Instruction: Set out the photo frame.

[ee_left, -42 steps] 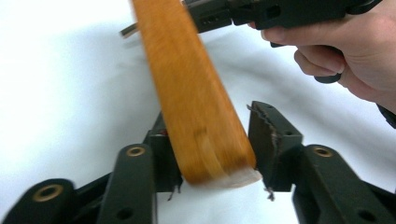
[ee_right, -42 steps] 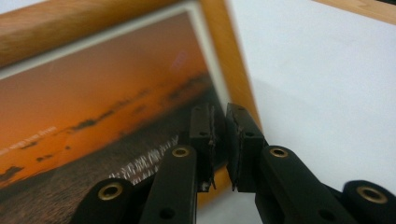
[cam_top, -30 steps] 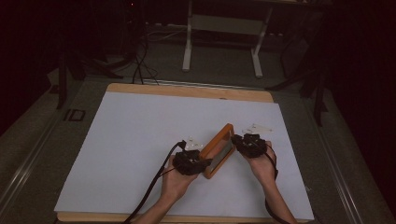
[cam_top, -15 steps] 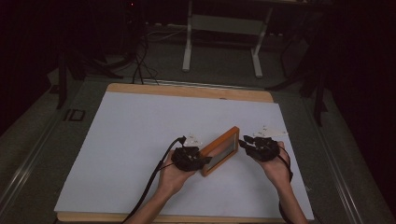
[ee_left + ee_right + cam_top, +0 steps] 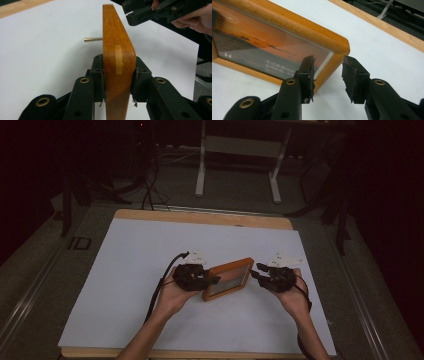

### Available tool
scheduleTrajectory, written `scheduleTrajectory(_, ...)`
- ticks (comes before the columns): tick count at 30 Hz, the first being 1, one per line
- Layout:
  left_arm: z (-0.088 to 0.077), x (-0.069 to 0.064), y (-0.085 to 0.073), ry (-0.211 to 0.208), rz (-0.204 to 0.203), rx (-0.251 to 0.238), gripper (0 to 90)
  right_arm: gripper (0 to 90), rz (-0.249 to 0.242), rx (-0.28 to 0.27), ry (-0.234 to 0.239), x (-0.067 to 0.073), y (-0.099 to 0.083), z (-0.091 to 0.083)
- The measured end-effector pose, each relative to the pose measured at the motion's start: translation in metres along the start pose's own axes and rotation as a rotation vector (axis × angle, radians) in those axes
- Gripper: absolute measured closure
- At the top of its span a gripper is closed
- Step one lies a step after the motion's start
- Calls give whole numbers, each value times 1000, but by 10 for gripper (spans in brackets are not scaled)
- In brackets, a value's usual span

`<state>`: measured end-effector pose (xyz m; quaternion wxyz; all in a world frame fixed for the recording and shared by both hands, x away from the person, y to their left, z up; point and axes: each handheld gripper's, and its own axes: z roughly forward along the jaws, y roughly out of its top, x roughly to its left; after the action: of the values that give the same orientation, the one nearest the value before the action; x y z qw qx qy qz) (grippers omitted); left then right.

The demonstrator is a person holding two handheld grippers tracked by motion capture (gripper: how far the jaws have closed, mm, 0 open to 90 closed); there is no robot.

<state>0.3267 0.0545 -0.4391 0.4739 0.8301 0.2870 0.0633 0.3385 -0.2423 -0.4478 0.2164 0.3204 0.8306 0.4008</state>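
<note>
A wooden picture frame (image 5: 227, 279) with an orange sunset print is held above the white table sheet. My left gripper (image 5: 214, 281) is shut on its left edge; in the left gripper view both pads press the frame's (image 5: 118, 50) thick wooden side, my left gripper (image 5: 118, 72) clamping it edge-on. My right gripper (image 5: 255, 271) hangs just off the frame's right edge. Its jaws have just been opening, and in the right gripper view my right gripper (image 5: 328, 67) has only air between its pads, with the frame's corner (image 5: 337, 47) slightly beyond. A thin brass peg (image 5: 93, 39) sticks out behind the frame.
The white sheet (image 5: 125, 285) covers a wooden board (image 5: 200, 216) on a grey floor. A black cable (image 5: 159, 287) trails from my left gripper. White desk legs (image 5: 201, 170) and dark stands rise beyond the board's far edge.
The right gripper has let go of the frame, opened and drawn off to the right. The left hand has lifted the frame and turned it from diagonal to nearly crosswise.
</note>
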Motion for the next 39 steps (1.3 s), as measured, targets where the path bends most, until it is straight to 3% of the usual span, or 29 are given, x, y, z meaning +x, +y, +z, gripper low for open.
scheduleTrajectory(10,-3,0,9,-10,68,2,687,583,-29,-20,21,6,9,2)
scheduleTrajectory(39,-10,1,37,-49,155,36,688,523,-83,-82,132,15,27,2)
